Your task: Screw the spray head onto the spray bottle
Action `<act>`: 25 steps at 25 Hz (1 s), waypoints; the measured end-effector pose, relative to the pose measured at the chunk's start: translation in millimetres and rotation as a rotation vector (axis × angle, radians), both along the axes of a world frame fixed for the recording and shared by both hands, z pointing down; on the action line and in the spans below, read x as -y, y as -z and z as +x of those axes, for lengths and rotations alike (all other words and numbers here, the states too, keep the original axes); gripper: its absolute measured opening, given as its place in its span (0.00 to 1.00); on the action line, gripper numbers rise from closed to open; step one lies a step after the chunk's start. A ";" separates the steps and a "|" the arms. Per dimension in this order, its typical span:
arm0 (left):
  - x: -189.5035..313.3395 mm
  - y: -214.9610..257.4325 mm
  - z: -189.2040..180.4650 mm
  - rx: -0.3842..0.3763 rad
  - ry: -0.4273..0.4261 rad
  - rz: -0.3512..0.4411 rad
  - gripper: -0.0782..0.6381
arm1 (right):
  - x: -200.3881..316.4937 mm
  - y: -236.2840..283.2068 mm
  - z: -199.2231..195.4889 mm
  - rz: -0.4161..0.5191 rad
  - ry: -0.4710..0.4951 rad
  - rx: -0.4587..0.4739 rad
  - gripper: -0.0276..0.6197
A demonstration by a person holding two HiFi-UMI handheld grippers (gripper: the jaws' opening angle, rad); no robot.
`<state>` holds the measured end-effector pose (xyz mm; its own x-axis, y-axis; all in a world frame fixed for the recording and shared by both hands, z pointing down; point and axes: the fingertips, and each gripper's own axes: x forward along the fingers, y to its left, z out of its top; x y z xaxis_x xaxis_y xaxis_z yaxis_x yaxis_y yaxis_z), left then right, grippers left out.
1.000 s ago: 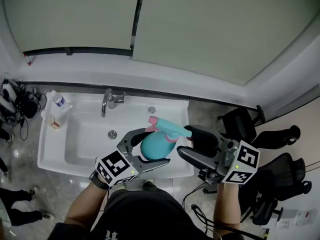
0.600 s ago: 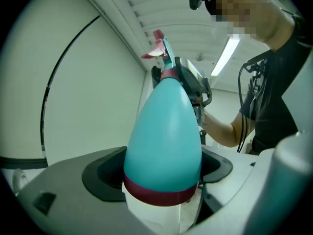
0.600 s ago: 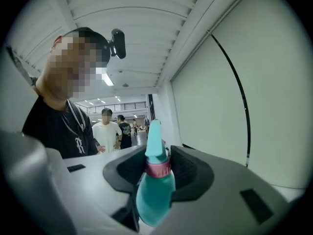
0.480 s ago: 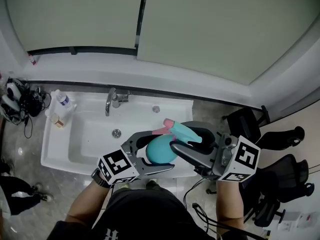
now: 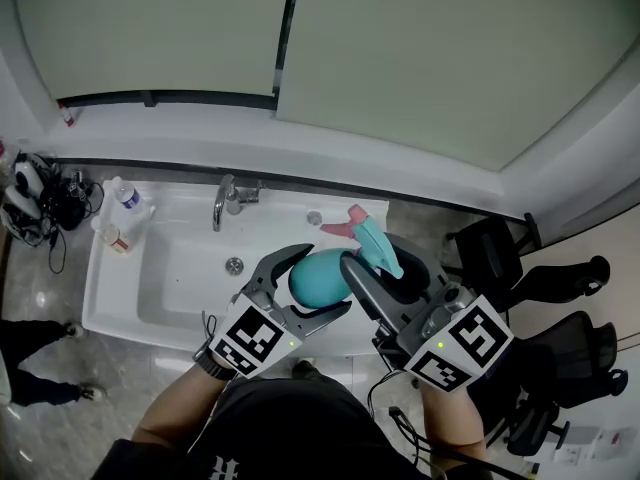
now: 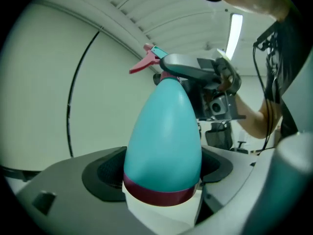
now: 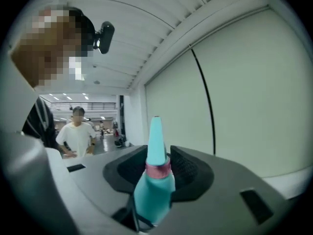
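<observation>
In the head view, my left gripper (image 5: 313, 286) is shut on the body of the teal spray bottle (image 5: 318, 276) and holds it over the sink's front edge. The teal spray head (image 5: 374, 245) with its pink trigger (image 5: 343, 222) sits on the bottle's neck. My right gripper (image 5: 387, 271) is shut on that head, having closed onto it within the last second. In the left gripper view the bottle (image 6: 164, 141), with its maroon band (image 6: 156, 196), fills the space between the jaws of my left gripper (image 6: 161, 182). In the right gripper view the spray head (image 7: 154, 185) stands between the pads of my right gripper (image 7: 156, 177).
A white sink (image 5: 130, 303) with a chrome faucet (image 5: 226, 200) lies below the grippers. Small bottles (image 5: 118, 200) stand at its left corner. Black office chairs (image 5: 560, 358) are at the right. Cables (image 5: 40, 203) lie at the left, and a person in white (image 7: 77, 131) stands far off.
The right gripper came in from the right and closed on the spray head. The head with its pink trigger has swung rightward and up. Both grippers shifted slightly right.
</observation>
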<state>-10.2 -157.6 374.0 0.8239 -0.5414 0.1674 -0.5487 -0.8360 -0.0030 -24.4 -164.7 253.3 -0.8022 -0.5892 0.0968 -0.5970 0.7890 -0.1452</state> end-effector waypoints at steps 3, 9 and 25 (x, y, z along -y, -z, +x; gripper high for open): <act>8.9 -12.5 -2.3 0.034 0.092 0.004 0.70 | 13.0 -12.5 6.0 -0.022 -0.157 0.011 0.27; 5.1 -16.6 -0.4 -0.035 0.010 -0.062 0.70 | 7.9 -19.2 -1.9 -0.031 -0.097 0.067 0.29; -39.9 11.8 12.1 -0.136 -0.373 -0.051 0.70 | -46.0 5.1 4.9 -0.091 0.686 0.264 0.34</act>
